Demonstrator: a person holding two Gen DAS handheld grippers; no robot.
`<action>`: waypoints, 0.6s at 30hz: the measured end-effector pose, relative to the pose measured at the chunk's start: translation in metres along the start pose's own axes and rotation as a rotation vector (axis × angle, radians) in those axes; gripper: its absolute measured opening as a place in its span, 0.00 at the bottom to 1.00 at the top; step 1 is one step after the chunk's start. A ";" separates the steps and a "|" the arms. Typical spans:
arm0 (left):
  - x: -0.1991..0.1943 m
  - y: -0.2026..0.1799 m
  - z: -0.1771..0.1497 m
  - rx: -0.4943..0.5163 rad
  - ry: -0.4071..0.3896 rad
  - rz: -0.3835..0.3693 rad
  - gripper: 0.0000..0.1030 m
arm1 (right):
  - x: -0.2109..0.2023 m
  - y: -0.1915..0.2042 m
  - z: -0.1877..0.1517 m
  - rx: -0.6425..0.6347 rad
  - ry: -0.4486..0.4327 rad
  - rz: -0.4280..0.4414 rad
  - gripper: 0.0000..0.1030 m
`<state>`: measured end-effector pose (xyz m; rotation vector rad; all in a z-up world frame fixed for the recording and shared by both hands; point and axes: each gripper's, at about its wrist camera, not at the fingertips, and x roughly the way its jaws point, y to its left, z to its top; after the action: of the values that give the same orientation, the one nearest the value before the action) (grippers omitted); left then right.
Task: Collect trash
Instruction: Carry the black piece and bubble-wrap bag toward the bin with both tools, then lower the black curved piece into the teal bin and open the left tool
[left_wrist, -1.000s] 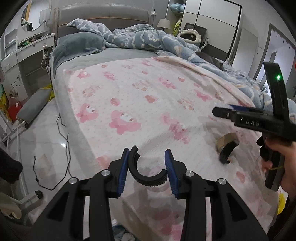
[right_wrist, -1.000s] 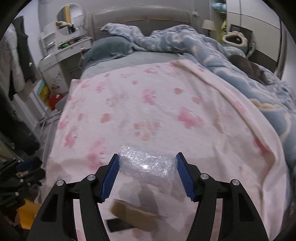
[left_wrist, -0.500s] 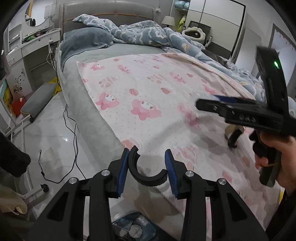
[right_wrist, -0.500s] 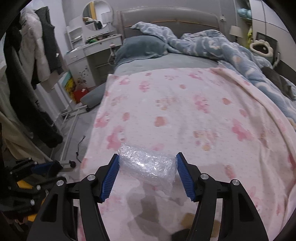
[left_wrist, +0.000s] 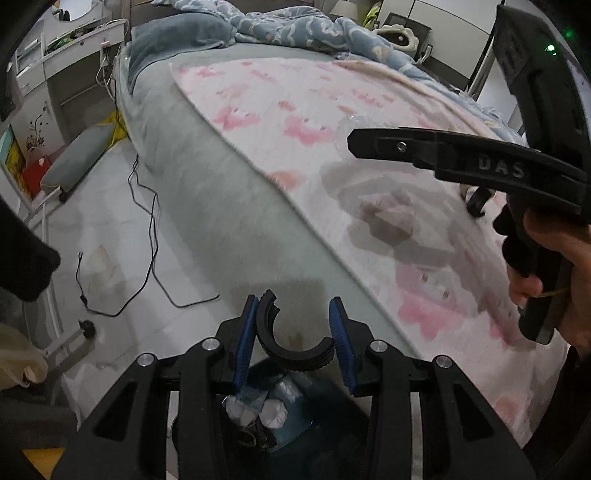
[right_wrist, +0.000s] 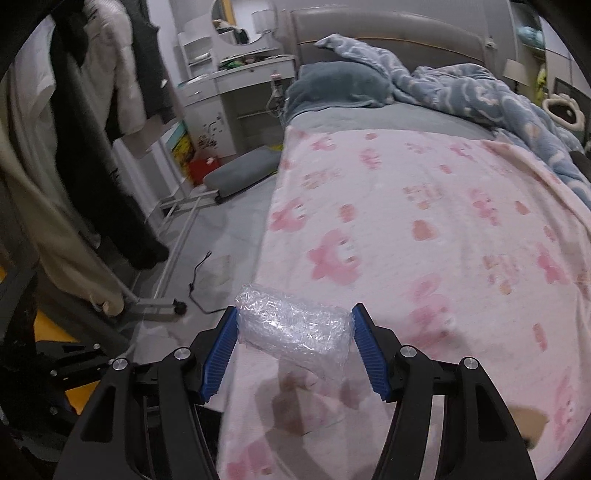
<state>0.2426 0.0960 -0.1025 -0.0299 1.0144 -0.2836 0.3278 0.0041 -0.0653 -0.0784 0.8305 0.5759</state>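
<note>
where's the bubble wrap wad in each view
Left wrist view: only a clear sliver of the bubble wrap wad shows at centre right, at the tip of the right gripper.
Right wrist view: bottom centre, clamped between the blue pads.
Shared landmark: the pink blanket.
</note>
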 end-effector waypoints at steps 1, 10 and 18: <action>-0.001 0.001 -0.004 -0.001 0.005 0.002 0.41 | 0.000 0.004 -0.003 -0.006 0.003 0.003 0.62; 0.012 0.021 -0.055 -0.004 0.116 0.057 0.41 | -0.009 0.049 -0.027 -0.028 0.012 0.063 0.62; 0.027 0.034 -0.104 -0.047 0.231 0.057 0.42 | -0.021 0.080 -0.048 -0.034 0.030 0.101 0.62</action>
<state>0.1760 0.1331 -0.1855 -0.0109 1.2488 -0.2143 0.2435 0.0481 -0.0701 -0.0773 0.8576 0.6853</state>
